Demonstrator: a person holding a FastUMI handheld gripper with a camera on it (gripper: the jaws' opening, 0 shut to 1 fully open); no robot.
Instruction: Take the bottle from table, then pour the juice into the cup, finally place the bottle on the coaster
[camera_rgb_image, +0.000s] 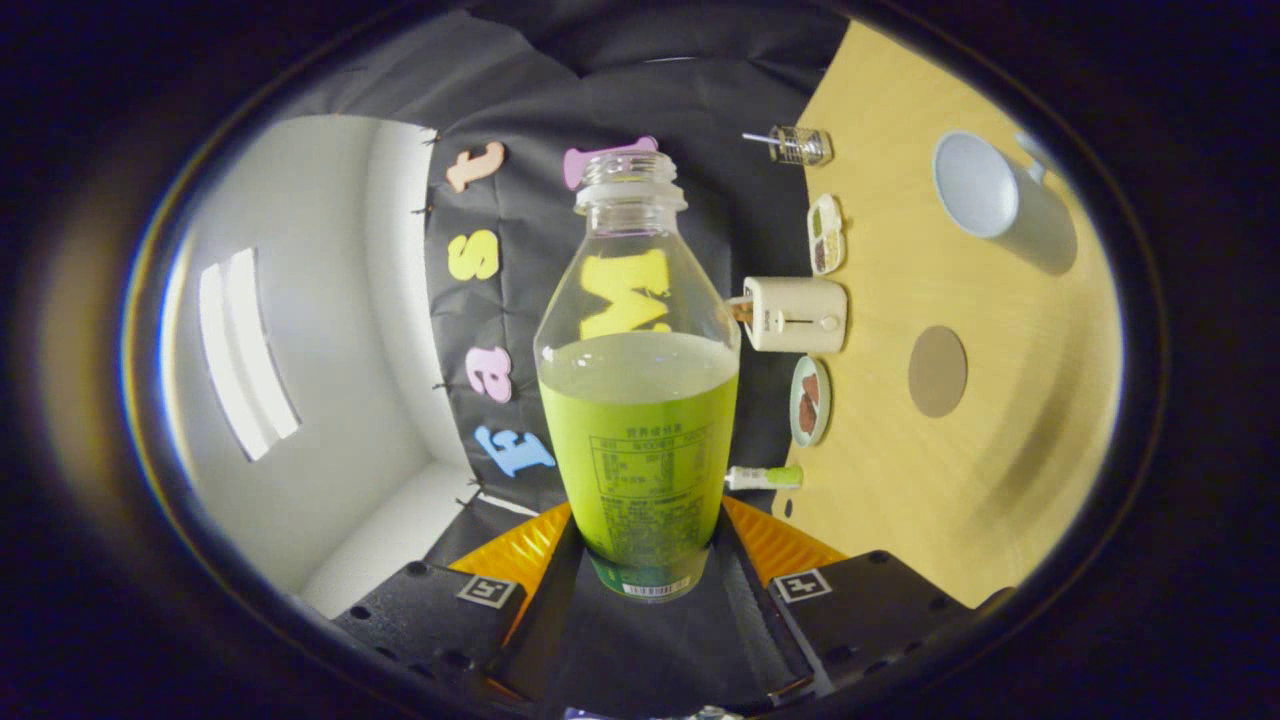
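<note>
bench (1000, 470): wood, rolled sideways in view
fingers (648, 545): clamped on bottle (640, 400), uncapped
tip: tilt slowly over cup (1000, 200)

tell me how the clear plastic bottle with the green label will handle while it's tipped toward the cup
The clear plastic bottle with the green label has no cap, so it could spill early. It looks over half full, so probably fairly heavy, with liquid that shifts. The gripper fingers press its lower label, where smooth plastic may slip.
</note>
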